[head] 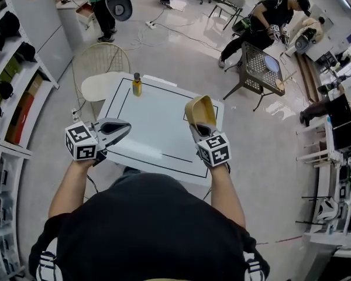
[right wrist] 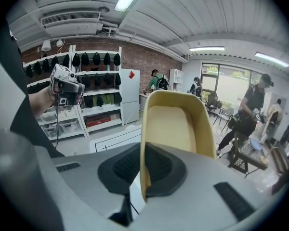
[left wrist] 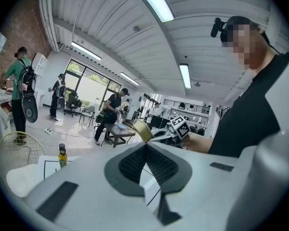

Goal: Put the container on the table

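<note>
A tan plastic container is held in the air over the right part of the white table, its rim pinched in my right gripper. Seen from the right gripper view, the container stands on edge with its hollow side facing the camera, and the jaws are shut on its wall. My left gripper hovers by the table's left edge, shut with nothing between its pads. The left gripper view also catches the container and the right gripper's marker cube.
A small yellow bottle stands near the table's far left corner, also visible in the left gripper view. A round white stool and a wire chair sit beyond the left side. Shelving runs along the left wall. People work around a mesh table.
</note>
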### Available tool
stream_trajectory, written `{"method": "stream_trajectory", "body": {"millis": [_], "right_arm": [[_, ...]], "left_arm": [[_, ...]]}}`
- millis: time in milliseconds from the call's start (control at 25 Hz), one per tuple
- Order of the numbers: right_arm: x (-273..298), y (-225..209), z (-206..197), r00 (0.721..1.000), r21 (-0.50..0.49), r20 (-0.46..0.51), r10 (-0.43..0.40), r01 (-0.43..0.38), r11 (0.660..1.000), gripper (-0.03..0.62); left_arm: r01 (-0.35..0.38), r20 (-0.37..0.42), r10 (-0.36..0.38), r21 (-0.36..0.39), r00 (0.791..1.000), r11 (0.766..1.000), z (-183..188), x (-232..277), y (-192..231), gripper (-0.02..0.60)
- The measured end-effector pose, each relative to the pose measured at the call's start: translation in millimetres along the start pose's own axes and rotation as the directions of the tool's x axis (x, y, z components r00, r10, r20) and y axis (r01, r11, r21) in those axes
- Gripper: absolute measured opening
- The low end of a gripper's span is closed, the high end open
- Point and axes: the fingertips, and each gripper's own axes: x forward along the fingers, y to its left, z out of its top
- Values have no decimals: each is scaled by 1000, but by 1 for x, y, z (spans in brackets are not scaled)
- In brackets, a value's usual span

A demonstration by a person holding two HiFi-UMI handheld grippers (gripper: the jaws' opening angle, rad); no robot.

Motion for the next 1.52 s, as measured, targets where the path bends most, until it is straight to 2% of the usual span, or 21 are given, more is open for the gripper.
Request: {"method": "stream_trajectory", "body": {"millis": [280, 880, 1240, 1520], "right_arm": [[19, -17, 15, 1000, 16, 8, -1, 1, 1000, 8], [34, -52, 22, 1000, 54, 17, -25, 24, 998, 8], [39, -61, 18, 999, 71, 6, -36, 36, 997, 8], [46, -64, 16, 999, 86, -8, -31, 32, 996, 8]], "left_arm": [[-10, -4, 10, -2, 1000, 1000, 13, 4, 32, 7], [-13, -1, 13, 9, 1000, 1000, 35, 30, 68, 8], [-126, -23, 129, 93, 991, 988, 34, 39, 98, 8], [-146, -27, 149, 93, 988, 985, 32, 40, 113, 8]]}}
